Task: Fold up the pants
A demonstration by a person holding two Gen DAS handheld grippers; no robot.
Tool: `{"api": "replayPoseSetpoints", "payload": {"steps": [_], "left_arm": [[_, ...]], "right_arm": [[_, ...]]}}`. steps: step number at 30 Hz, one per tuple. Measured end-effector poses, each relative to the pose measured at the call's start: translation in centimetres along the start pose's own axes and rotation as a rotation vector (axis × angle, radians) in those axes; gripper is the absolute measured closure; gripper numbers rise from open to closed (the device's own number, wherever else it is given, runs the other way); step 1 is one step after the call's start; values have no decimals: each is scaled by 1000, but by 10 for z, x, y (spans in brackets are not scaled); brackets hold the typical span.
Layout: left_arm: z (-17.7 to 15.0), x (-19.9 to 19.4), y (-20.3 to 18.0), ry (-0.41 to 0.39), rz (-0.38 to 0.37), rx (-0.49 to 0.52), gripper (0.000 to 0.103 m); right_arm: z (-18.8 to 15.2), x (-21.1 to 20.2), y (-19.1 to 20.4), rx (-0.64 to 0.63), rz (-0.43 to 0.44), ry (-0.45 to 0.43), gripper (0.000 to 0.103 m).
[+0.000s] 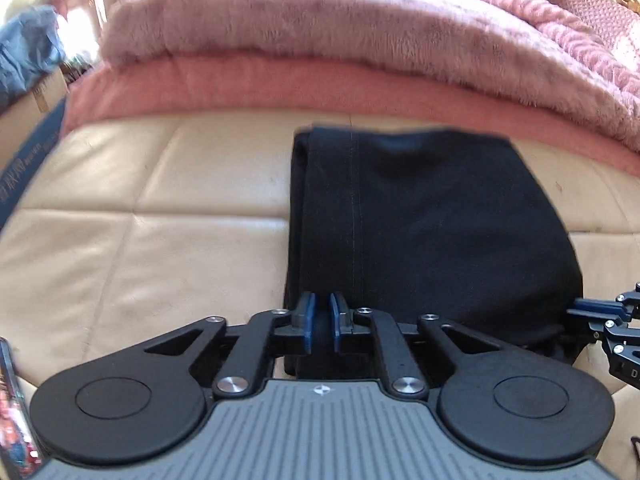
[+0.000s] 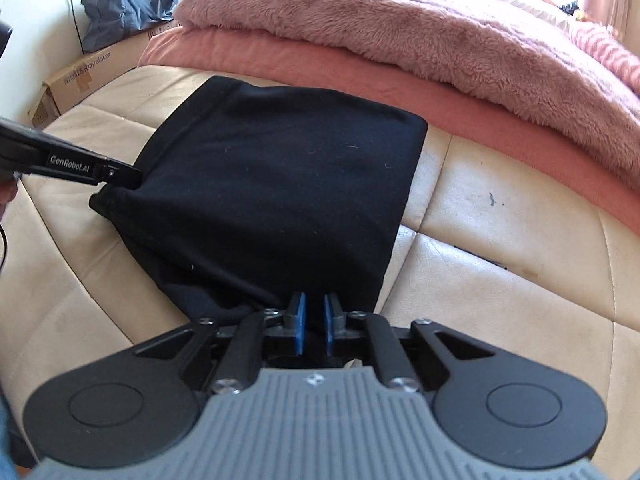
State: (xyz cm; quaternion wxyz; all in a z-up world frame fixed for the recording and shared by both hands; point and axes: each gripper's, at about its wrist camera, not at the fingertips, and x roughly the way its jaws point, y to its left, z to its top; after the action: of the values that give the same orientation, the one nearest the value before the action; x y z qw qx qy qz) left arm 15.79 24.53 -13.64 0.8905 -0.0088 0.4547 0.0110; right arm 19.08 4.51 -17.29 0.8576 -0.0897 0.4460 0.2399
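Observation:
The black pants [image 1: 424,216] lie folded into a compact rectangle on the cream leather surface [image 1: 140,232]; they also show in the right wrist view [image 2: 280,184]. My left gripper [image 1: 322,322] is shut on the near left edge of the pants, with black cloth between its blue pads [image 1: 307,320]. My right gripper [image 2: 314,322] is shut on the near right edge of the pants. The left gripper also shows from the side in the right wrist view [image 2: 120,176], at the pants' left corner. The right gripper's fingers show in the left wrist view [image 1: 592,312], at the pants' right edge.
A pink fluffy blanket [image 1: 320,28] on a salmon blanket [image 1: 240,84] lies just behind the pants. A cardboard box [image 2: 84,76] and a blue-grey bag [image 2: 128,4] stand at the far left. Bare leather lies left and right of the pants.

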Motion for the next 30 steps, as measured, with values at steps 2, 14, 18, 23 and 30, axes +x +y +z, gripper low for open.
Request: {"api": "replayPoseSetpoints", "payload": {"steps": [2,14,18,23,30], "left_arm": [[2,-24,-8,-86,8,6,85],[3,-184,-74,-509,55,24,27],[-8,-219,-98,-575,104,66,5],[-22,-236,-113,-623,156,70,5],[-50,-209,-108,-492,147,9,4]], "right_arm": [[5,-16,-2,4,9,-26,93],[22,-176,15,-41,-45,-367,37],[11,-217,27,-26,-91,-466,21],[-16,-242,43,-26,-199,-521,21],[-52,-241,50,72,-213,-483,21]]}}
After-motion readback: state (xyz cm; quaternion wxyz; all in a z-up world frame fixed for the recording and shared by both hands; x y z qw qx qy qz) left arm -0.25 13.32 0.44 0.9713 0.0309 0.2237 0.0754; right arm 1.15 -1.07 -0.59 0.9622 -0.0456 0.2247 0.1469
